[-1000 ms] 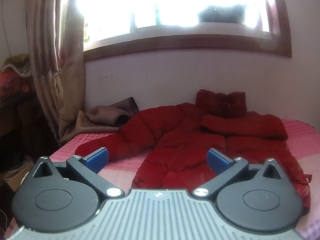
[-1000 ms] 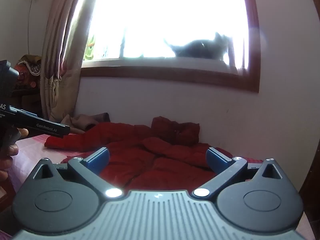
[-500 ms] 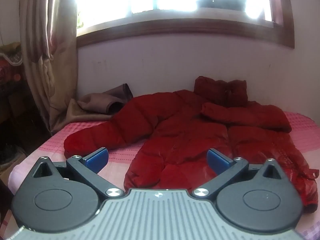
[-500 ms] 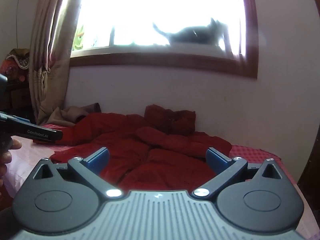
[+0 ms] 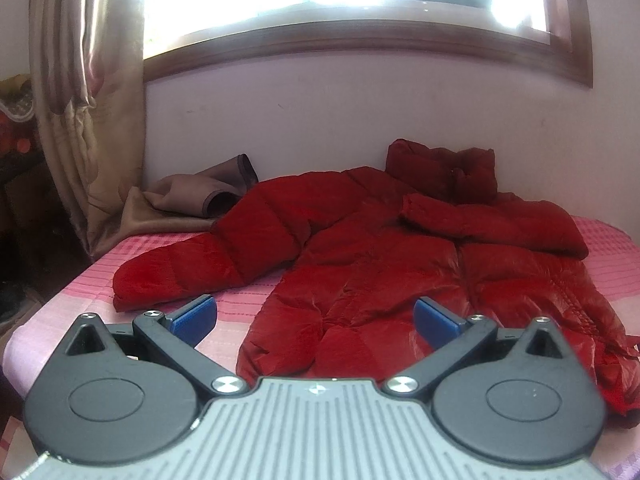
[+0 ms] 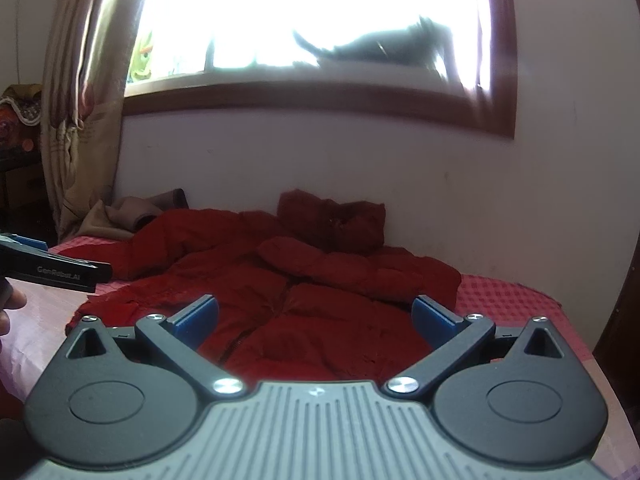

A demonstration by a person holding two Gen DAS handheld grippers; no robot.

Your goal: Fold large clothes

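Two grippers hang above the near edge of the pink checked bed [image 5: 608, 256], each with its blue-padded jaws spread wide and nothing between them. In its own view the left gripper [image 5: 315, 317] sits over the hem of the puffy red quilted coat [image 5: 384, 264]; the right gripper [image 6: 315, 317] faces the same coat from nearer the bed's right edge. The coat lies front up across the middle of the bed, hood against the white wall at the far edge. One sleeve stretches toward the bed's left edge, and the other is folded across the chest. A brown crumpled cloth [image 5: 200, 196] lies at the far left corner, just beside the outstretched sleeve and below the beige curtain [image 5: 88, 92]. A dark cat [image 6: 392, 46] stands on the bright windowsill above.
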